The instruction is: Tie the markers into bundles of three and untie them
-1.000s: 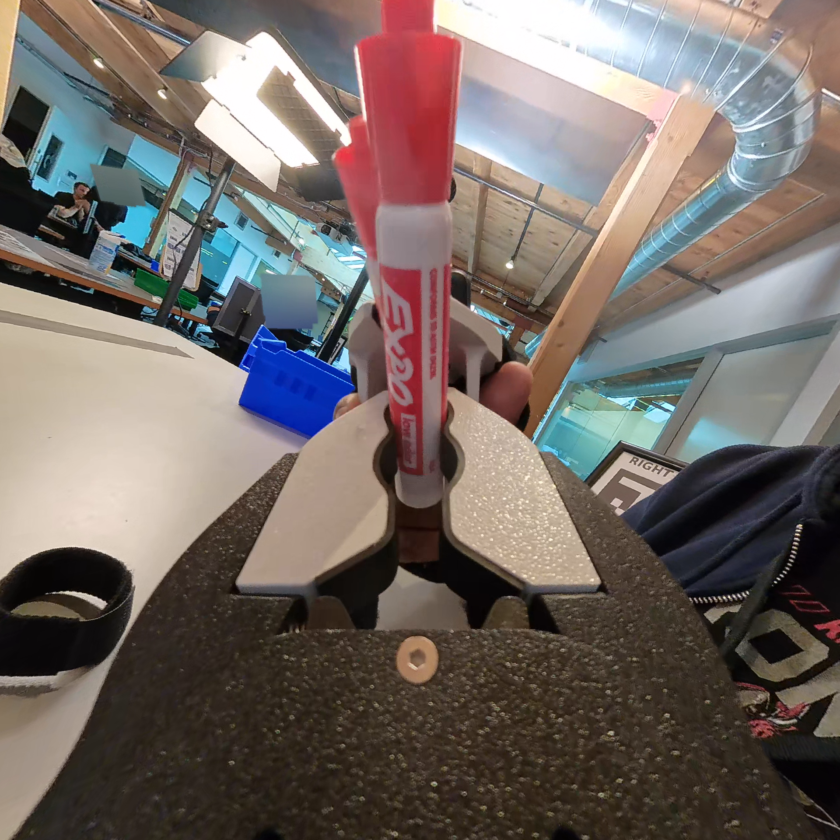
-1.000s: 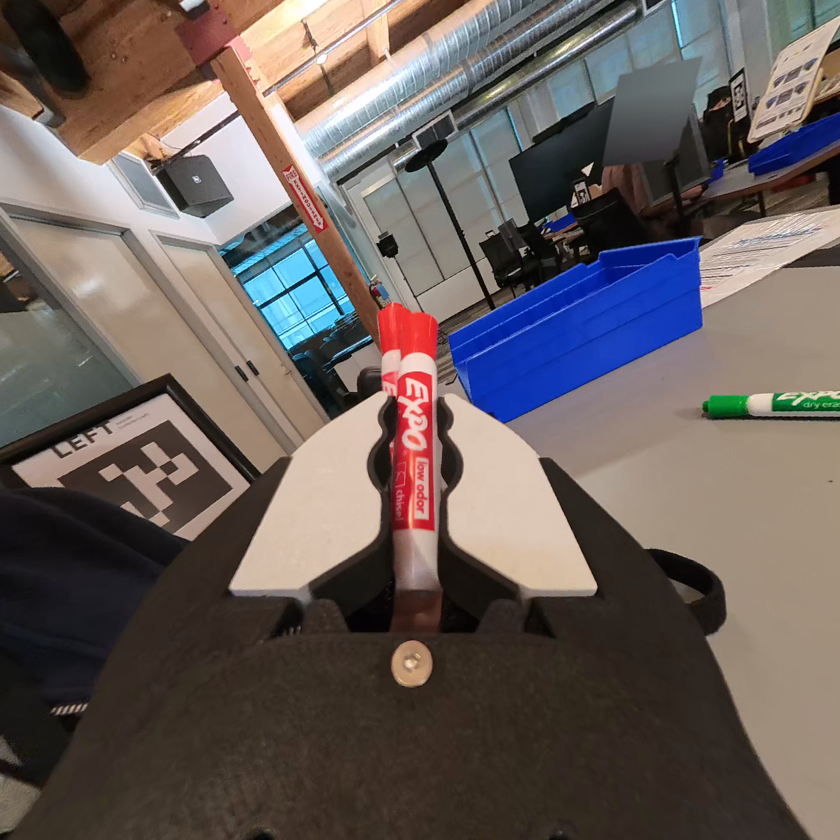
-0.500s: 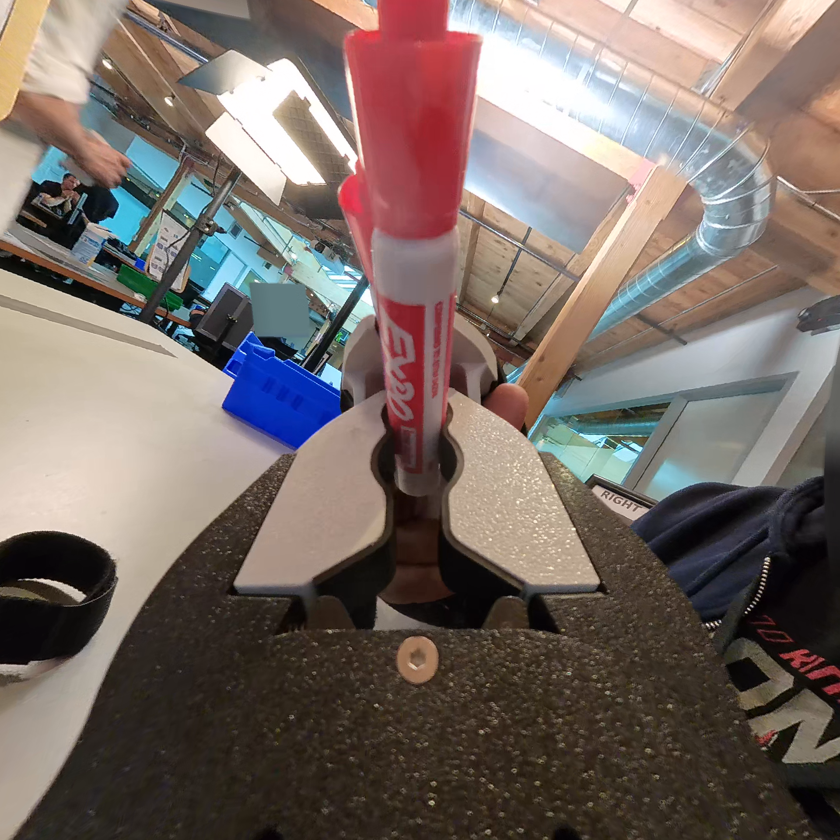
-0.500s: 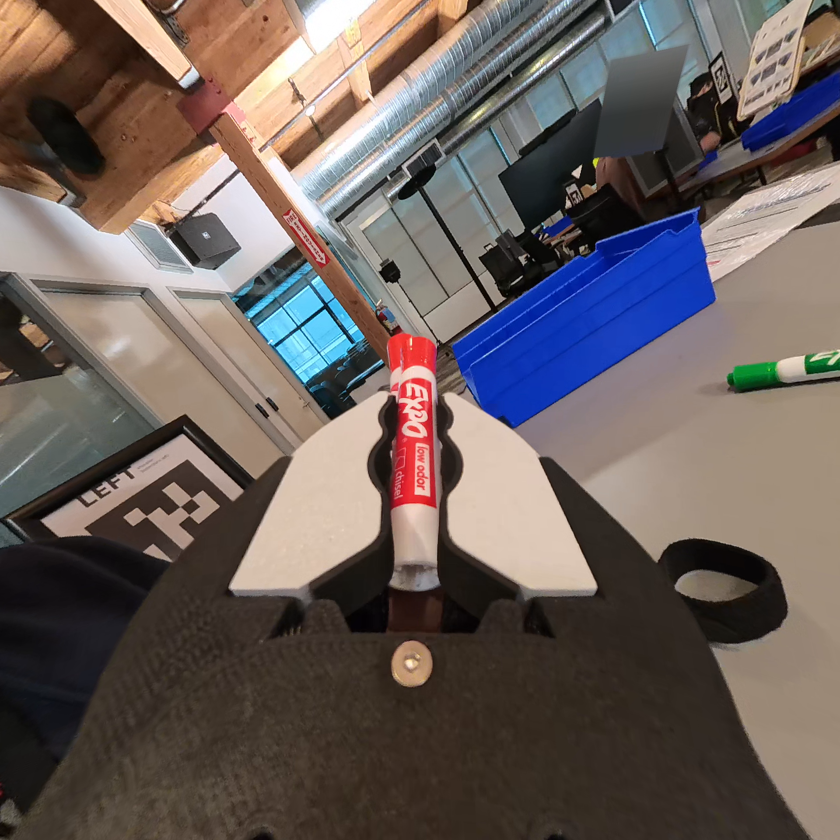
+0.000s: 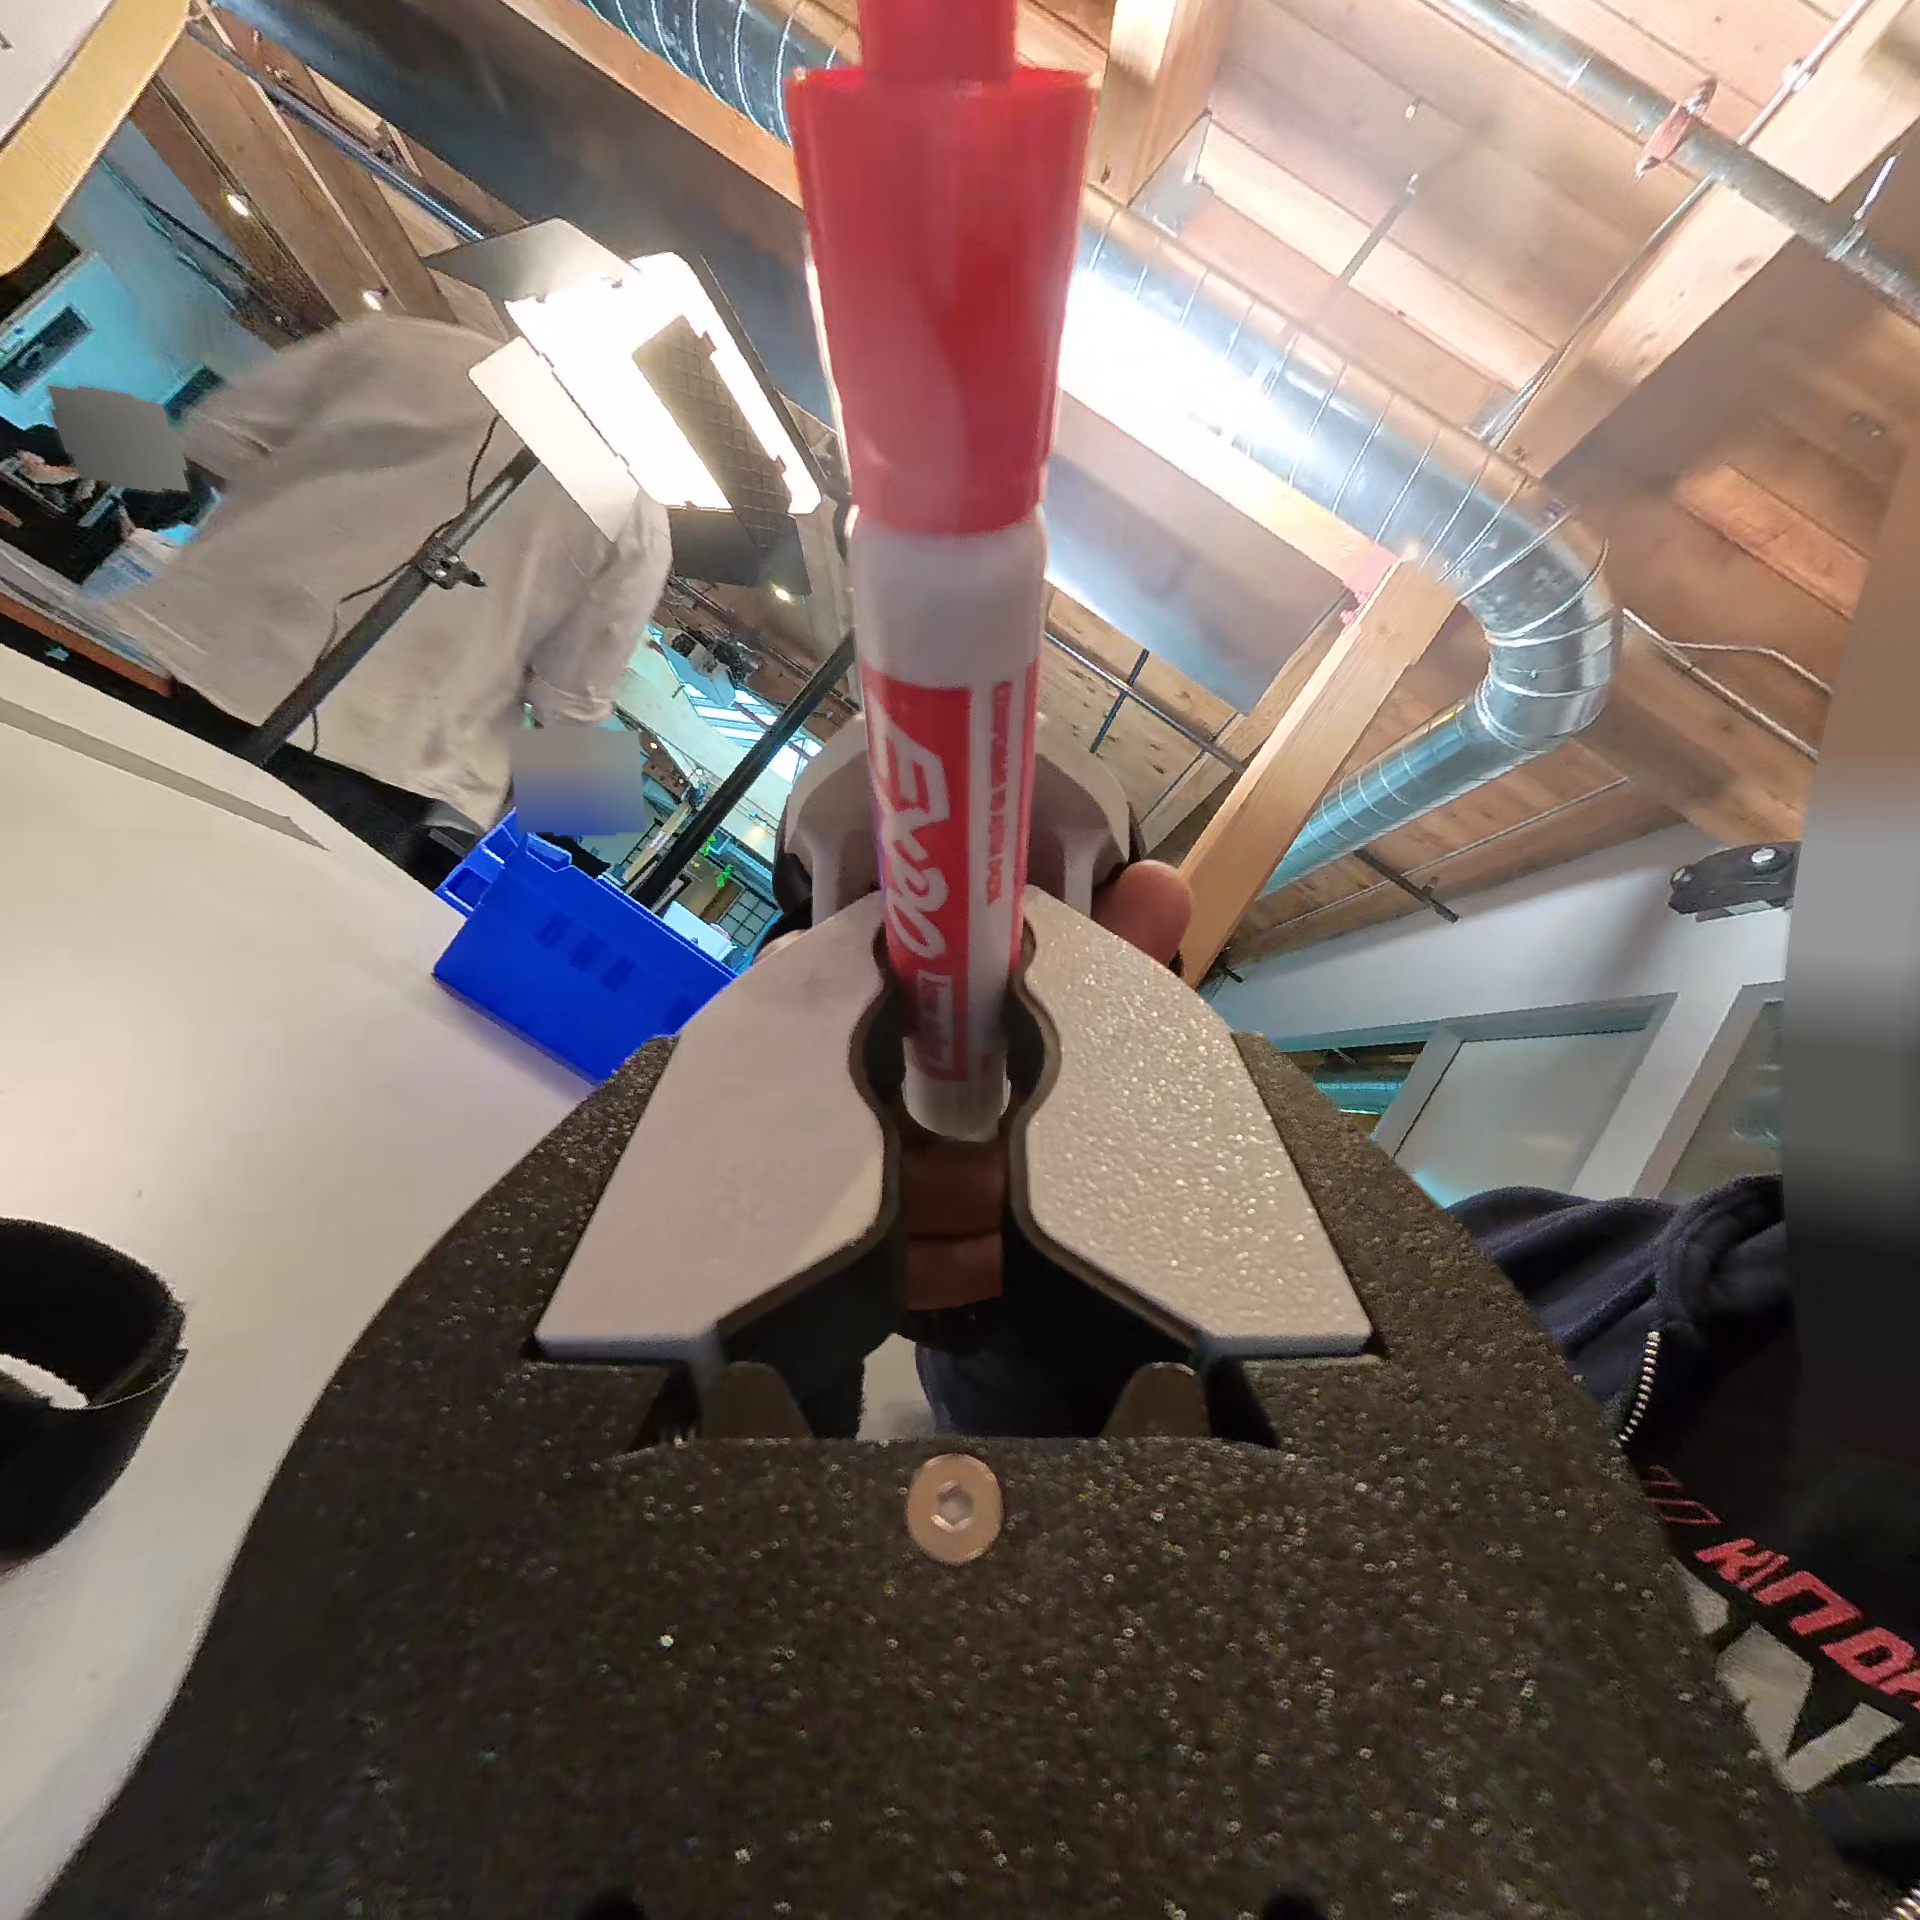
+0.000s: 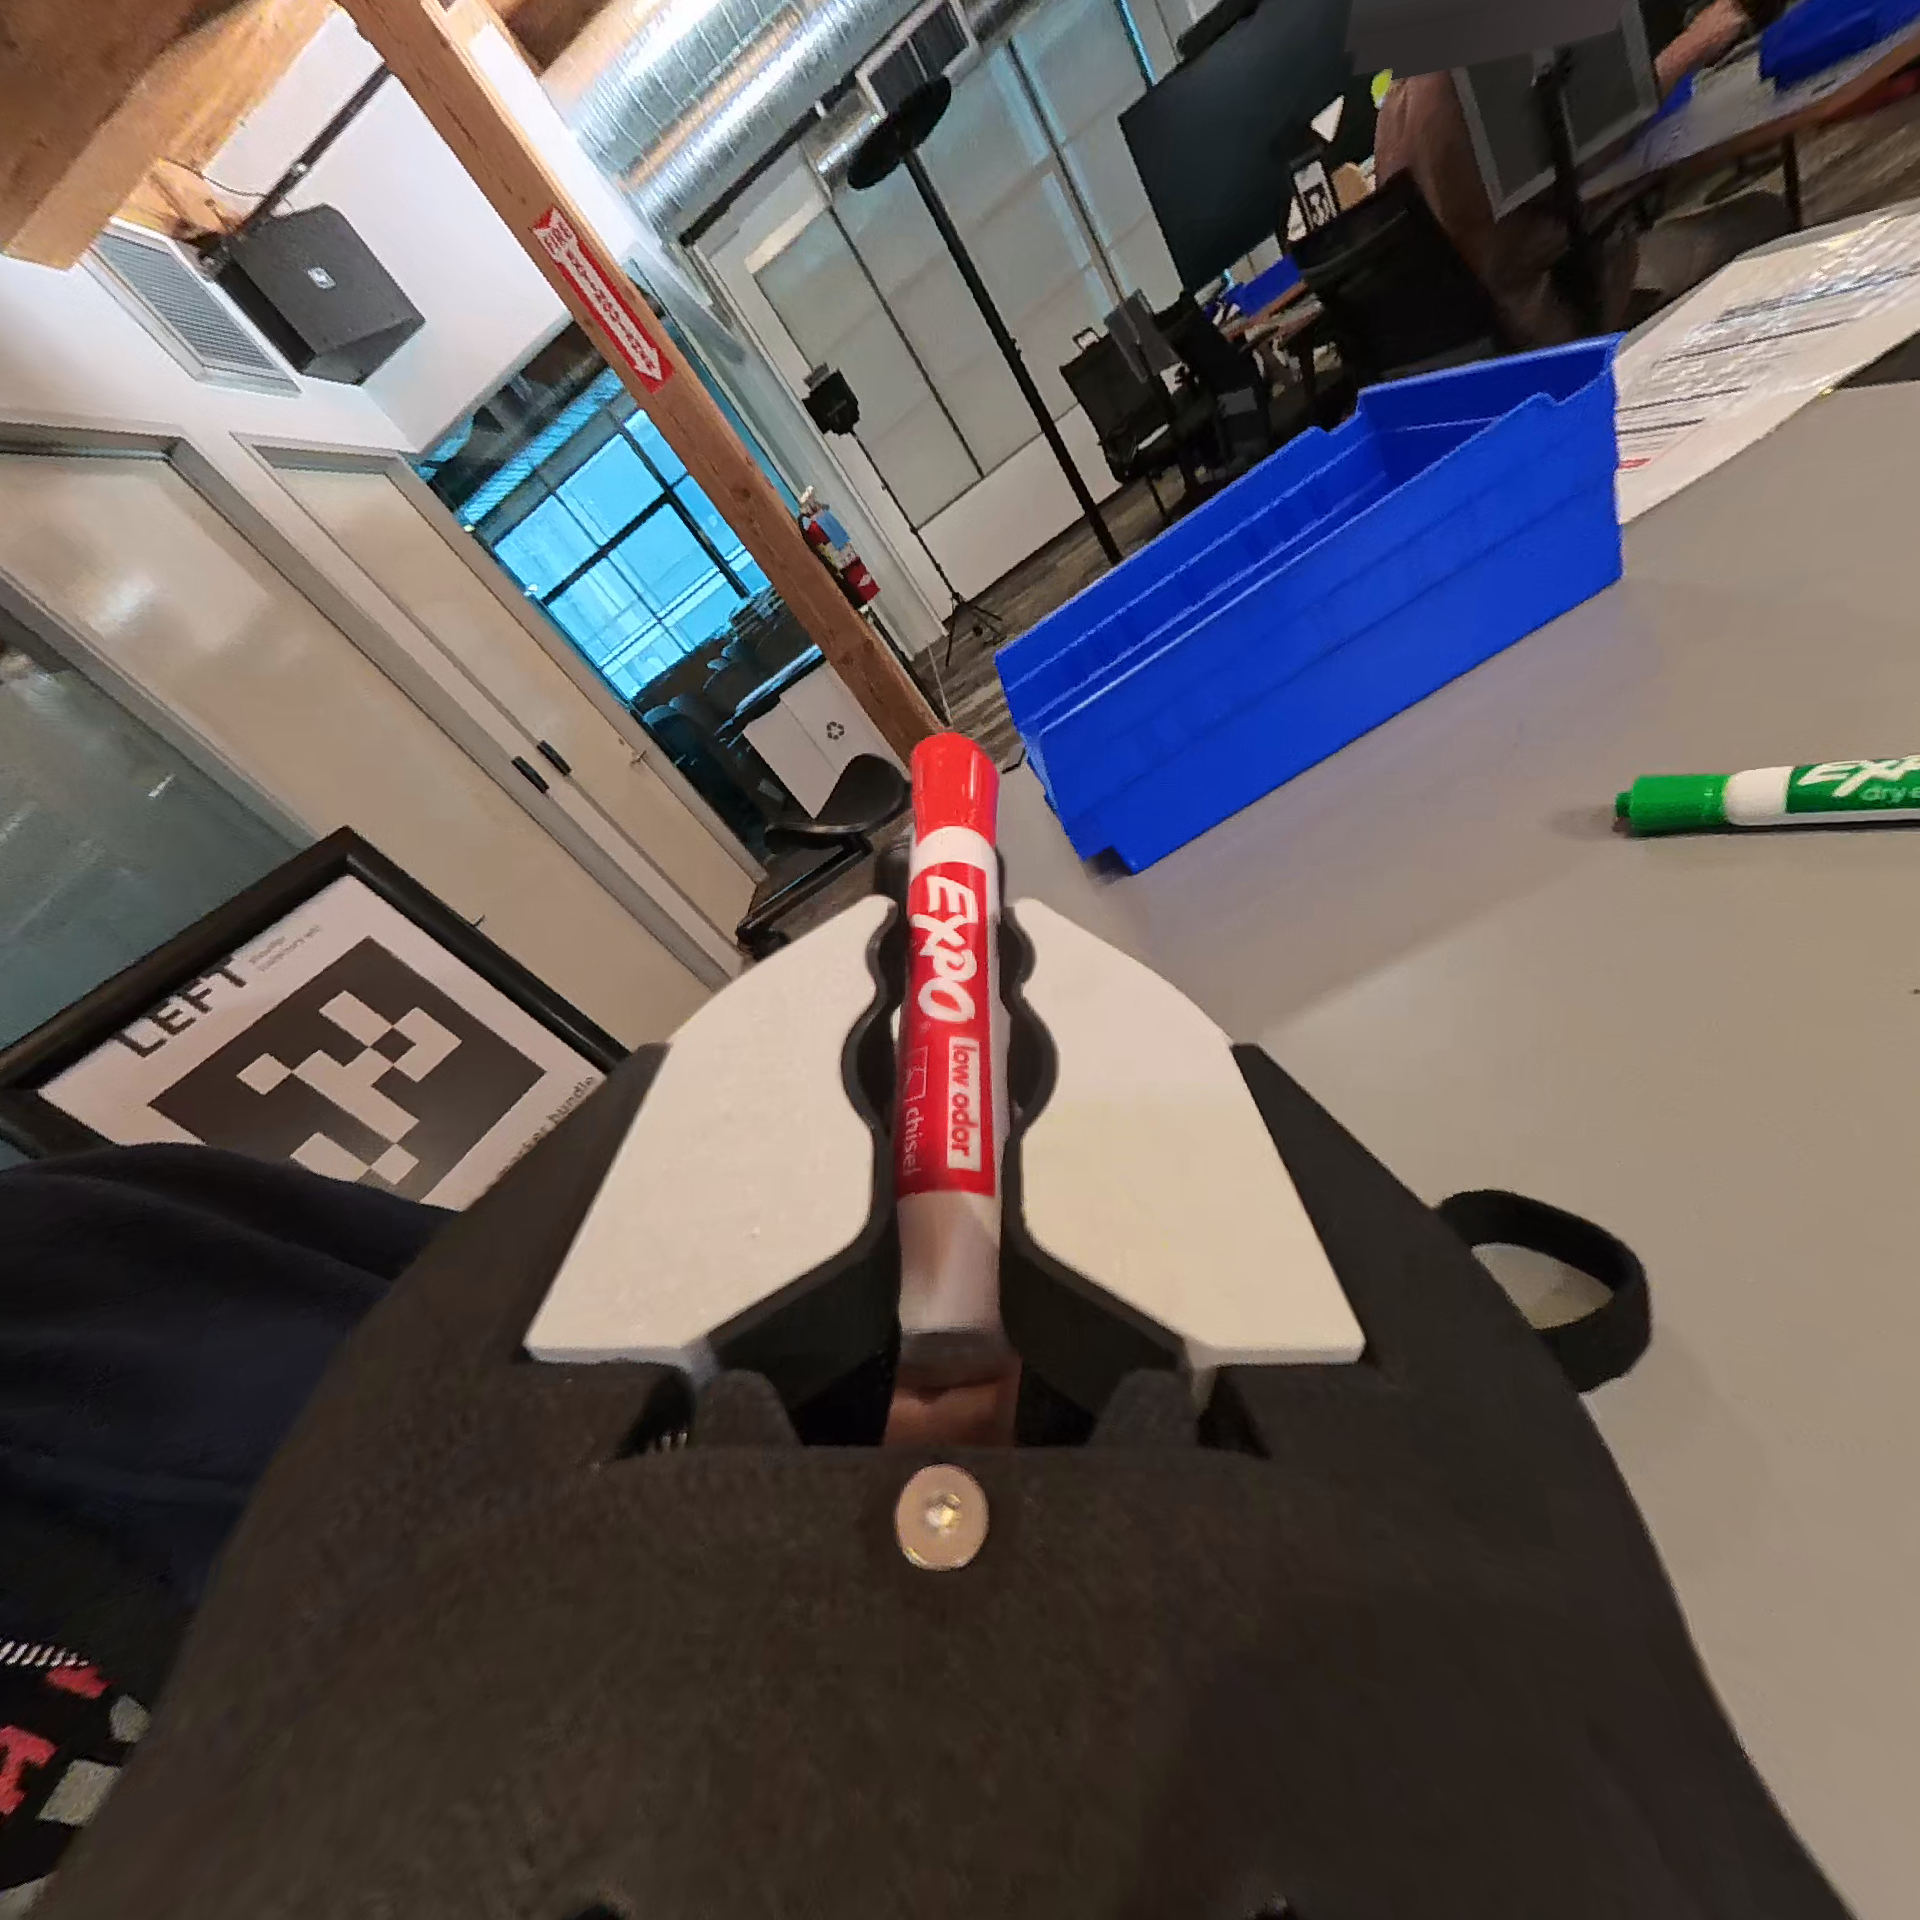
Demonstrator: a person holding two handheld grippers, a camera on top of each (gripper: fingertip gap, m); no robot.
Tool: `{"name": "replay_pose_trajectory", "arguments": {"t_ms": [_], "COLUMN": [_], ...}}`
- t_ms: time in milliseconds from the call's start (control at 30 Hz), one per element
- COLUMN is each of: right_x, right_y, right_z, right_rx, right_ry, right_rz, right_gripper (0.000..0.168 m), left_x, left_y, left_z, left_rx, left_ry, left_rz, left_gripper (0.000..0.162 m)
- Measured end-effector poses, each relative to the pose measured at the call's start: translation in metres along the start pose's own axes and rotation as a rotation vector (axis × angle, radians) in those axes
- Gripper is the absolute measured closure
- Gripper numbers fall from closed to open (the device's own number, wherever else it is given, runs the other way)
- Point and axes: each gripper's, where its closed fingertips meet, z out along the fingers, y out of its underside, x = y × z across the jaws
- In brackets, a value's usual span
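Note:
My left gripper (image 5: 951, 925) is shut on the tail of a red marker (image 5: 940, 436), which points up and away with its red cap at the top. Behind it, the right gripper's grey fingers (image 5: 1081, 831) and a thumb close around the same stem. In the right wrist view, my right gripper (image 6: 953, 920) is shut on a red marker (image 6: 948, 1039) that lies along its jaws, red end pointing away. Whether more red markers sit behind the front one is hidden. A black strap loop (image 5: 73, 1371) lies on the table at the left; it also shows in the right wrist view (image 6: 1569, 1288).
A blue bin (image 6: 1320, 613) stands on the grey table (image 6: 1558, 987), and also shows in the left wrist view (image 5: 582, 966). A green marker (image 6: 1787, 795) lies at the right. A person in a pale shirt (image 5: 395, 540) stands beyond the table. A dark sleeve (image 5: 1621, 1309) is close by. Left and right tips are no more than a few centimetres apart.
Both grippers stay shut on the red markers and have tilted. The second red cap beside the front one no longer shows. A person in a pale shirt has walked in behind the table.

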Motion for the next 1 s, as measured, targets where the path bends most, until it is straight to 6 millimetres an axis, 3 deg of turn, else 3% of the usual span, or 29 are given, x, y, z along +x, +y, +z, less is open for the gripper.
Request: {"name": "replay_pose_trajectory", "arguments": {"t_ms": [167, 433, 1000], "right_x": [0.003, -0.012, -0.021], "right_y": [-0.007, -0.002, 0.008], "right_z": [0.000, 0.013, 0.014], "right_rx": [-0.026, -0.190, -0.314], "right_ry": [0.057, 0.063, -0.020], "right_rz": [-0.024, -0.128, -0.086], "right_gripper": [0.152, 0.152, 0.142], "left_x": [0.000, 0.010, 0.023], "left_y": [-0.003, -0.001, -0.010], "left_z": [-0.001, 0.000, -0.004], "left_rx": [0.019, 0.013, 0.074], "left_ry": [-0.008, 0.044, 0.103], "left_rz": [0.028, 0.054, 0.094], "left_gripper": [0.147, 0.147, 0.146]}}
